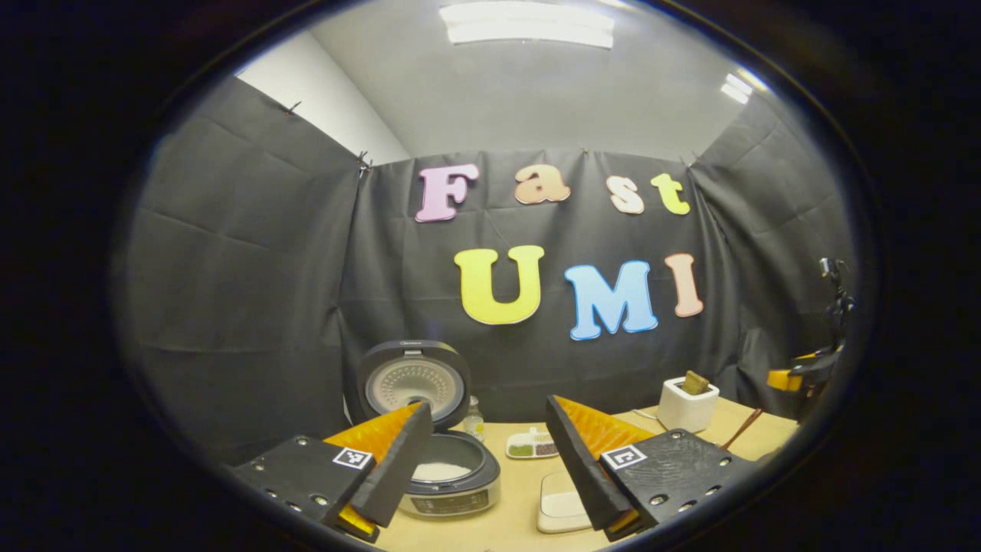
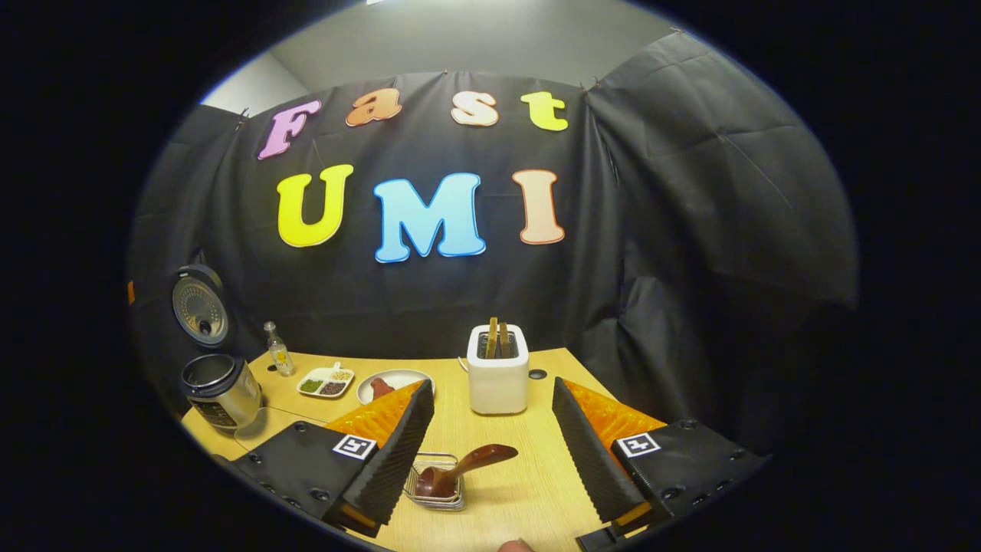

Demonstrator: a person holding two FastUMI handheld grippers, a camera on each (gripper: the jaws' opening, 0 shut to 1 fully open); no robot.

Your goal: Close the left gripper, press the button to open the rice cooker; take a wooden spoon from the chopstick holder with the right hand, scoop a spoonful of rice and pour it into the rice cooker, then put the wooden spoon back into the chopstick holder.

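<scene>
The left tool (image 1: 483, 452) has its two fingers wide apart, and there is nothing between them. It hangs over the worktop (image 1: 517, 491). Past its left finger sits the rice cooker (image 1: 448, 475) with its lid (image 1: 414, 383) standing up, open. White rice lies in the pot inside. Just beside the cooker, toward the right finger, is a white dish (image 1: 563, 502) with white rice in it. Farther back is a small tray (image 1: 533, 445) with little heaps of green and brown bits, and a small bottle (image 1: 474, 420) stands next to the cooker lid. A white toaster (image 1: 686, 406) stands farther off to the right.

The right tool (image 2: 490, 448) is open too — its fingers are far apart and hold nothing. Between them, low on the worktop (image 2: 506, 498), is the chopstick holder (image 2: 437, 484), a small wire basket. The wooden spoon (image 2: 464, 466) sits in it, bowl down, with its handle sticking up and to the right. Behind it stands the toaster (image 2: 498, 372) with two slices in its slots. To the left are a plate (image 2: 395, 383) with something red on it, the small tray (image 2: 325, 381), the bottle (image 2: 278, 349) and — far off at the left edge — the rice cooker (image 2: 218, 391) with its lid (image 2: 201, 307) up.
</scene>
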